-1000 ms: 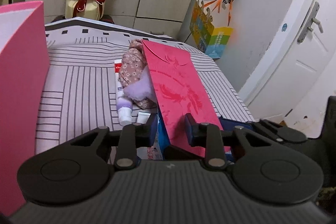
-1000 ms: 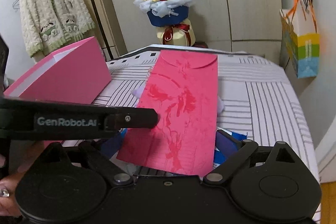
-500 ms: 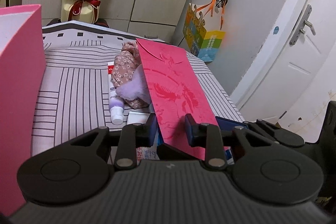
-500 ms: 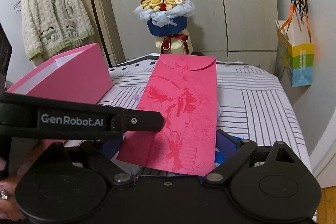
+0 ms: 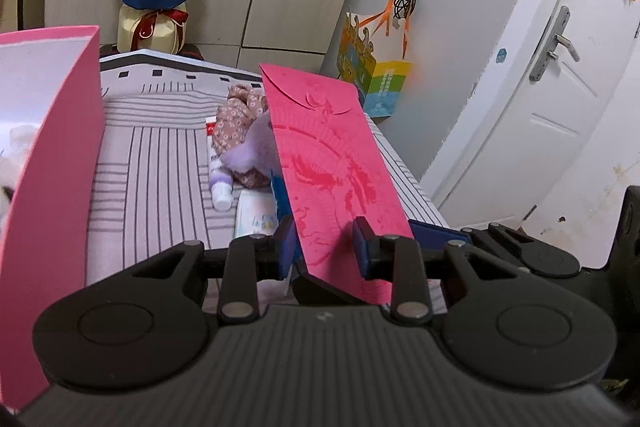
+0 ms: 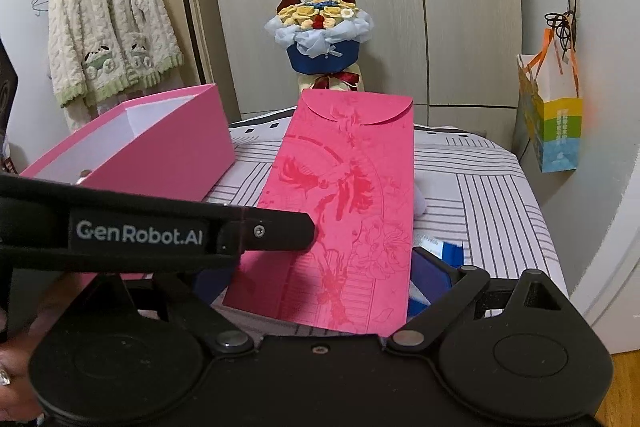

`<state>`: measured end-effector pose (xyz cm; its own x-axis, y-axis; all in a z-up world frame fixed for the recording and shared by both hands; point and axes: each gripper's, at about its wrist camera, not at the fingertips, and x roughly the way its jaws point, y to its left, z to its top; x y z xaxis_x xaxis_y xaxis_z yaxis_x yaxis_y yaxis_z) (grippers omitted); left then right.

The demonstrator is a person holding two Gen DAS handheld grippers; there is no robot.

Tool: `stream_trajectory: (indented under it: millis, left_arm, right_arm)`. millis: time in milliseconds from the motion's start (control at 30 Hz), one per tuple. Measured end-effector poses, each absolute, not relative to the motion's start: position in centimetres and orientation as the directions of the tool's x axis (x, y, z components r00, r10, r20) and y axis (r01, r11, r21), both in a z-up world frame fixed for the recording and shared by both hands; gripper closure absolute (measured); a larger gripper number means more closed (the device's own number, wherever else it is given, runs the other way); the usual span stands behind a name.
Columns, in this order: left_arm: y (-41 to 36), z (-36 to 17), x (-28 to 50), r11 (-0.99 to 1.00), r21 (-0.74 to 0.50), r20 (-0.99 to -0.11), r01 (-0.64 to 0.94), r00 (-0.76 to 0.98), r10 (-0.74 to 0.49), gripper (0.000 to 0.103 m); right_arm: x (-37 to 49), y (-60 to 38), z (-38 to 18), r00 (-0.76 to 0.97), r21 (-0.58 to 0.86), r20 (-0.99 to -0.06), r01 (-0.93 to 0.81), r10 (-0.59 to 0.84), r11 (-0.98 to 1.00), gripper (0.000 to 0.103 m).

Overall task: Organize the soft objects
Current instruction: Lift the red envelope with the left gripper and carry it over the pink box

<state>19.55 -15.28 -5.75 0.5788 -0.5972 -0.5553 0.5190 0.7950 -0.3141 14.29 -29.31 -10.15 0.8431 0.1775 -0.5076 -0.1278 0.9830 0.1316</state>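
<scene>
A red envelope point(image 5: 332, 167) with an embossed pattern is lifted over the striped table cover point(image 5: 160, 167), flap end away from me. My left gripper point(image 5: 324, 239) is shut on its near left part, blue pads on either side. From the right wrist, the left gripper's black finger point(image 6: 260, 231) lies across the envelope's point(image 6: 352, 211) left edge. My right gripper point(image 6: 324, 275) spans the envelope's width, a pad against each long edge. On the table beyond lie a floral cloth point(image 5: 240, 115), a lilac fluffy piece point(image 5: 256, 151) and a white tube point(image 5: 218, 183).
An open pink box point(image 6: 160, 147) stands at the table's left, with something white and fluffy inside point(image 5: 16, 147). A bouquet point(image 6: 320, 35) stands behind the table, a cardigan point(image 6: 112, 35) hangs at the left, a paper bag point(image 6: 556, 123) hangs at the right, beside a white door point(image 5: 560, 99).
Both grippers have risen and drawn back a little from the table together. The envelope has kept its place between the fingers.
</scene>
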Motion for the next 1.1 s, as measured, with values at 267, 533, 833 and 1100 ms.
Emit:
stream_trajectory:
  millis: [267,533,833,1100]
  left_arm:
    - [-13.7,-6.2,16.6,0.802,-0.308,-0.593,0.512,0.555,-0.583,0.073]
    - [-12.0,-6.6,13.6,0.800,-0.281,-0.632,0.530,0.525,-0.570,0.073]
    - [-9.4,-6.1,9.6,0.777,-0.290,-0.645,0.559,0.486,-0.590,0.073]
    - [-6.4,-4.2,6.5,0.781,-0.279,-0.635,0.559,0.503,-0.586,0.073]
  right_arm:
    - [11.5,-27.5,-10.6,0.824,0.136,-0.538,-0.122,0.177,0.983,0.007]
    - [8.4,-25.8,-11.2,0.794,0.153,-0.579,-0.115,0.183,0.981,0.007]
    - [4.8,-23.3,-10.8,0.777,0.136,-0.601,-0.130,0.186,0.982,0.008]
    - [2.2,-20.9,-9.2,0.797,0.117,-0.565,-0.177,0.212,0.977,0.009]
